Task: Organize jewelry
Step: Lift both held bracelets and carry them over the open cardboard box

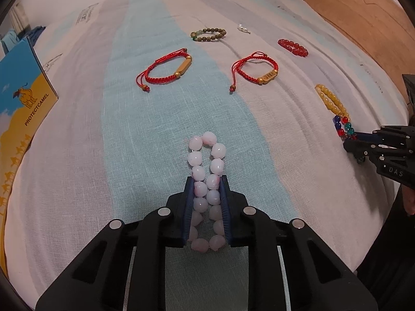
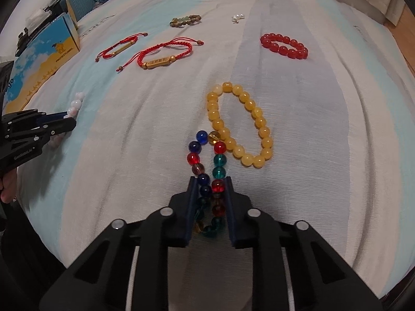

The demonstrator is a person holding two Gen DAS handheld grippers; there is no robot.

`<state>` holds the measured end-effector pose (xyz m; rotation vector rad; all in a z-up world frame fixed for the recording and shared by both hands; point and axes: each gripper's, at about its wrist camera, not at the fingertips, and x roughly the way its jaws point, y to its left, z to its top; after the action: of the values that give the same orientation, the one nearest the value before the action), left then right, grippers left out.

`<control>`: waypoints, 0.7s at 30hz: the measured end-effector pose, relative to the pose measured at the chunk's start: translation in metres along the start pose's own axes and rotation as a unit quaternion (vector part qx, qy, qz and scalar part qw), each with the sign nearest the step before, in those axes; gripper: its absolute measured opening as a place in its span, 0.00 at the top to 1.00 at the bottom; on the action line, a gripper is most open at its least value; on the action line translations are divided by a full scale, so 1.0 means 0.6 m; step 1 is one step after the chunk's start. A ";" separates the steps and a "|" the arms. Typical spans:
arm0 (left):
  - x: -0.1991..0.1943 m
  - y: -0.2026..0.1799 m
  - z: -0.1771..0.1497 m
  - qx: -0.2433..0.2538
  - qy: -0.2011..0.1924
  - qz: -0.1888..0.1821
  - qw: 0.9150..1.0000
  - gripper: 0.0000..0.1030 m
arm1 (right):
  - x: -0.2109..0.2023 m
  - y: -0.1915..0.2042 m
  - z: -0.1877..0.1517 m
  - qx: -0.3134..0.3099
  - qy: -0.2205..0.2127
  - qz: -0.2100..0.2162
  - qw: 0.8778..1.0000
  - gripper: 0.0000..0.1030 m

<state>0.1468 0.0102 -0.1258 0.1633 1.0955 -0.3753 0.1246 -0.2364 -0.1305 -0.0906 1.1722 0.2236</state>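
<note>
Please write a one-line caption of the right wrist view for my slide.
Right claw shut on a multicoloured glass-bead bracelet touching a yellow bead bracelet on a striped bedsheet.

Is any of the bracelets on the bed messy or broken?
Nothing looks broken. One oddity: the colorful glass bead bracelet overlaps the yellow bead bracelet, while the others lie apart. It and the pink bead bracelet look squashed narrow, pinched by the right tongs and left tongs.

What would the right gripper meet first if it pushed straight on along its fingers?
The right gripper, shut on the multicoloured glass bead bracelet, would probably push that bracelet's far end into the yellow bead bracelet just ahead; depth is uncertain.
</note>
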 end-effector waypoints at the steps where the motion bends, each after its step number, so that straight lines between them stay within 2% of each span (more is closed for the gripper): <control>1: 0.000 0.000 0.000 0.001 0.000 0.000 1.000 0.82 | 0.000 0.000 0.000 0.000 0.000 -0.001 1.000 0.84; 21: -0.021 -0.010 0.007 0.007 -0.013 0.008 1.000 0.82 | -0.020 0.001 0.003 0.001 -0.011 -0.004 1.000 0.89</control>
<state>0.1428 0.0064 -0.1124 0.1784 1.0662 -0.3695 0.1215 -0.2370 -0.1187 -0.0902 1.1495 0.2153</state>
